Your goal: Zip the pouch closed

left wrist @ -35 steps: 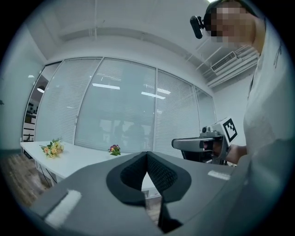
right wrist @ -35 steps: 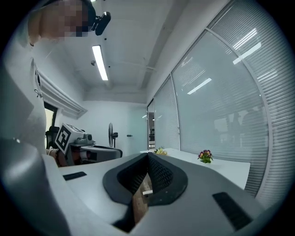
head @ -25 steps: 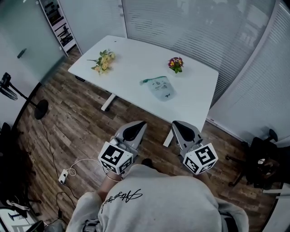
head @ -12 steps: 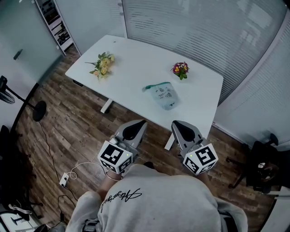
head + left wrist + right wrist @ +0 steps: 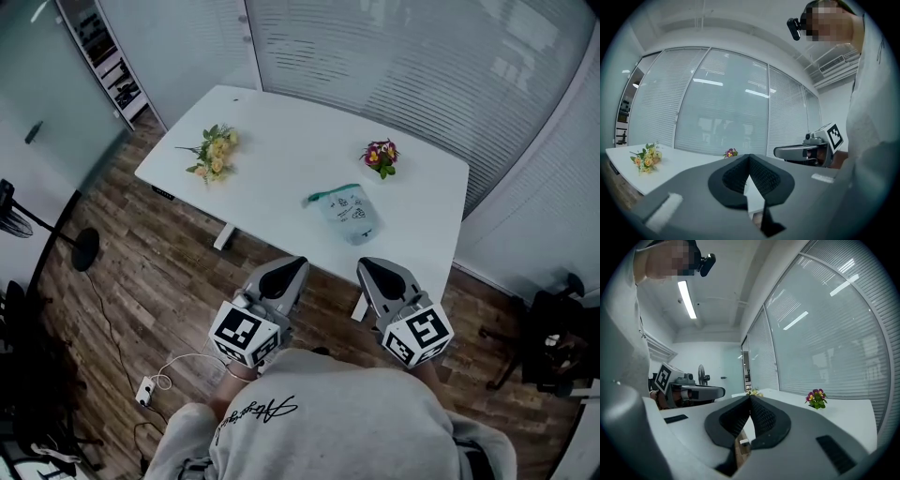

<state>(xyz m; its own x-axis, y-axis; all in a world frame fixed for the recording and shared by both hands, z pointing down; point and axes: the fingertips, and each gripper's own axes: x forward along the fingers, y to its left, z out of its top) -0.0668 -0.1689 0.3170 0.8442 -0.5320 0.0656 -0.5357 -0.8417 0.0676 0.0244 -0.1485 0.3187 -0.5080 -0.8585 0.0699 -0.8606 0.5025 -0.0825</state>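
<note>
A pale see-through pouch point(image 5: 350, 213) with a teal zip edge lies flat on the white table point(image 5: 272, 159), near its front right part. My left gripper point(image 5: 292, 269) and right gripper point(image 5: 368, 269) are held side by side short of the table's near edge, both shut and empty. In the left gripper view the left gripper point(image 5: 749, 156) has its jaws pressed together, and the right gripper point(image 5: 778, 152) shows at its right. The right gripper view shows the right gripper point(image 5: 750, 398) closed too, with the left gripper point(image 5: 720, 391) beside it. The pouch is hidden behind the jaws in both gripper views.
A yellow flower bunch point(image 5: 213, 152) lies at the table's left and a small purple posy point(image 5: 382, 154) stands at its back right. Glass walls with blinds point(image 5: 394, 56) close off the far side. A cable and plug point(image 5: 150, 386) lie on the wood floor at left; a dark chair point(image 5: 558, 337) stands right.
The table and pouch sit lower and closer in the head view than before. Both grippers have come forward toward the table's near edge, still shut.
</note>
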